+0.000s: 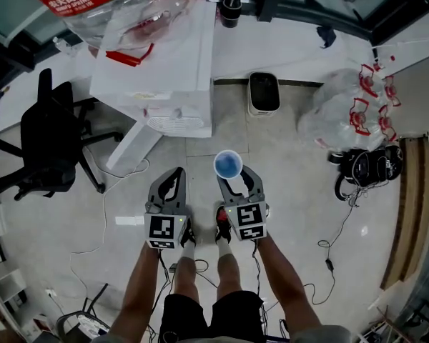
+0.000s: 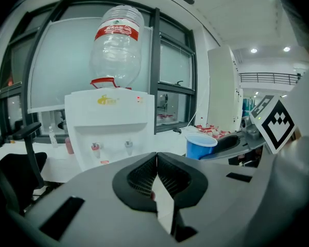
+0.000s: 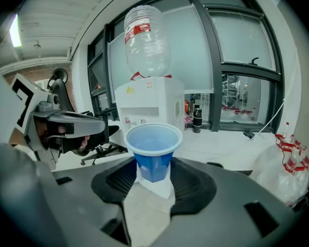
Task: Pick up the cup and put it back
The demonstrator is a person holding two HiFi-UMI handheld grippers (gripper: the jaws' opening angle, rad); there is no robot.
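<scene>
Head view: the water dispenser point(image 1: 173, 84) stands at the top, and the inverted bottle point(image 1: 121, 6) on it is cut off by the upper edge. One blue cup point(image 1: 228, 165) sits in front of the dispenser and a little to its right, well apart from it and above the floor, clamped between the jaws of the right gripper point(image 1: 236, 178). Only the cup's round mouth shows from above, so its walls and base are hidden. The left gripper point(image 1: 171, 178) is beside it, nearer the dispenser's front, with its jaws pressed together. One office chair point(image 1: 46, 145) is to the left of the dispenser.

Left gripper view: the two jaws meet at their tips with nothing between them. Ahead, the dispenser shows two taps point(image 2: 95, 147). The cup appears right of the dispenser, its lower part hidden by the right gripper's jaw.

Right gripper view: the pads clasp the cup's lower wall on both sides. The cup stands upright, its long axis vertical and its mouth upward, directly in front of the dispenser. The jaws cover its base, and whether it holds anything is hard to make out. Its rim hides part of the dispenser's tap area.
</scene>
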